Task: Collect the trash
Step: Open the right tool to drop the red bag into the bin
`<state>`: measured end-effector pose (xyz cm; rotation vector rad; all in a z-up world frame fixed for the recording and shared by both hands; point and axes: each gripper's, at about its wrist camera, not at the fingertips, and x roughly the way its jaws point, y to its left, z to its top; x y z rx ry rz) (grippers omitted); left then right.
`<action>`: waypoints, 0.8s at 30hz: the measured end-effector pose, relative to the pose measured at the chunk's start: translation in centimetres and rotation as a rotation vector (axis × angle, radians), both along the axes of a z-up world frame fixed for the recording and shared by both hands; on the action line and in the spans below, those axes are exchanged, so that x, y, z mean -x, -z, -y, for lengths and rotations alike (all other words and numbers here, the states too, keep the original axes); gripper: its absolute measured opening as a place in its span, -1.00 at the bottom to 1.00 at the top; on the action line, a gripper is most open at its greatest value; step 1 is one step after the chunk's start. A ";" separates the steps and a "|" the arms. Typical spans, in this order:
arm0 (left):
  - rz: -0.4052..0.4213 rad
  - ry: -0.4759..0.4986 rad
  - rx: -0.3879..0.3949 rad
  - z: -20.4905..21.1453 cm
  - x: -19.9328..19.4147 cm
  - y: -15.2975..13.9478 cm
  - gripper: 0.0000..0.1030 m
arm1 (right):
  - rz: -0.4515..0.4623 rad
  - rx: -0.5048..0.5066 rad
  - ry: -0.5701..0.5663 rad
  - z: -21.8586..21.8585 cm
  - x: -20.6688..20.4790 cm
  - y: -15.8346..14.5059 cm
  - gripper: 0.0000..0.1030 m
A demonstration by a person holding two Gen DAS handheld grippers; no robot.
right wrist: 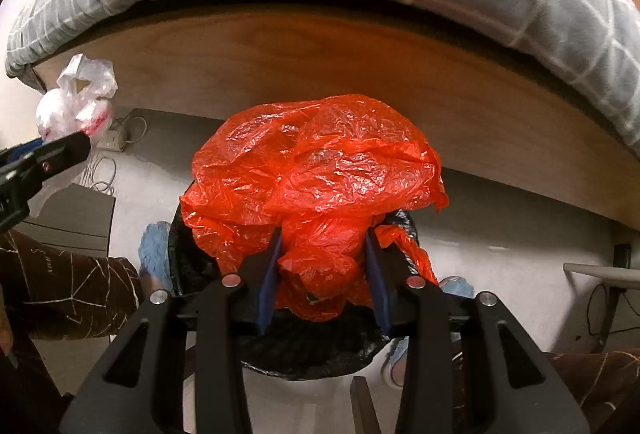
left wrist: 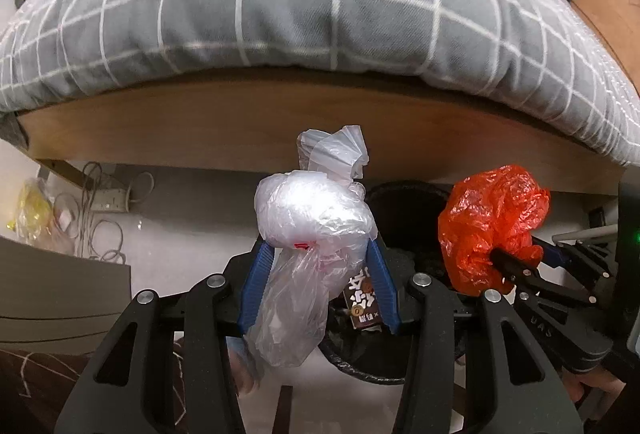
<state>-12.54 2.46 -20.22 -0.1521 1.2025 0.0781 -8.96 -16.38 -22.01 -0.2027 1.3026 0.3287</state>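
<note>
Now, over the black-lined trash bin (right wrist: 320,358) beside the bed frame (right wrist: 320,81). Left gripper (left wrist: 318,266) partly closed on the clear plastic bag (left wrist: 312,218); right gripper (right wrist: 324,254) partly closed on the crumpled red bag (right wrist: 316,177), pads against the plastic. Better to bring each bag well inside the rim before letting go. Light, springy plastic: likely to cling to the pads or drift past the edge, so open wide and low.

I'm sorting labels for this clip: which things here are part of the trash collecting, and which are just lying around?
Part of the job:
white plastic bag in left gripper
red plastic bag in right gripper
black-lined bin

Lying about:
bed quilt
power strip
cables
</note>
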 end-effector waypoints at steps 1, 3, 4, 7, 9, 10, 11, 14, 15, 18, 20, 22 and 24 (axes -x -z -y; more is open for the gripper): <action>-0.008 -0.002 -0.001 -0.2 0.0 0.3 -0.11 | -0.004 0.000 -0.002 -0.1 -0.1 0.2 -0.23; -0.019 -0.005 -0.001 -0.4 0.1 0.8 -0.11 | -0.008 -0.005 -0.004 -0.4 -0.1 0.3 -0.20; -0.025 -0.006 -0.001 -0.4 0.2 1.0 -0.11 | -0.007 -0.007 -0.005 -0.5 0.0 0.3 -0.19; -0.041 0.001 -0.006 -0.4 0.4 1.5 -0.11 | -0.008 -0.014 -0.010 -0.7 -0.1 0.3 -0.12; -0.047 0.000 -0.007 -0.5 0.5 1.8 -0.11 | -0.009 -0.017 -0.010 -0.8 -0.3 0.3 -0.06; -0.049 -0.002 -0.010 -0.6 0.6 1.9 -0.11 | -0.007 -0.018 -0.011 -0.8 -0.3 0.2 0.02; -0.051 -0.005 -0.010 -0.7 0.6 1.9 -0.11 | -0.003 -0.020 -0.011 -0.8 -0.4 0.0 0.08; -0.054 -0.006 -0.008 -0.6 0.6 2.0 -0.11 | 0.009 -0.022 -0.010 -0.8 -0.3 -0.4 0.32; -0.052 -0.005 -0.006 -0.4 0.7 1.8 -0.11 | 0.015 -0.023 -0.008 -0.7 -0.2 -0.6 0.36; -0.048 0.007 -0.005 0.0 0.5 1.8 -0.11 | 0.033 -0.026 0.016 -0.1 -0.2 -1.2 0.47; -0.041 0.017 0.002 0.5 0.3 1.6 -0.11 | 0.041 -0.027 0.036 0.4 -0.3 -1.5 0.48; -0.032 0.033 0.000 1.1 0.2 1.5 -0.11 | 0.059 -0.033 0.057 1.3 -0.3 -2.1 0.55; -0.030 0.038 0.014 1.8 0.1 1.3 -0.11 | 0.076 -0.034 0.077 1.8 -0.3 -2.5 0.57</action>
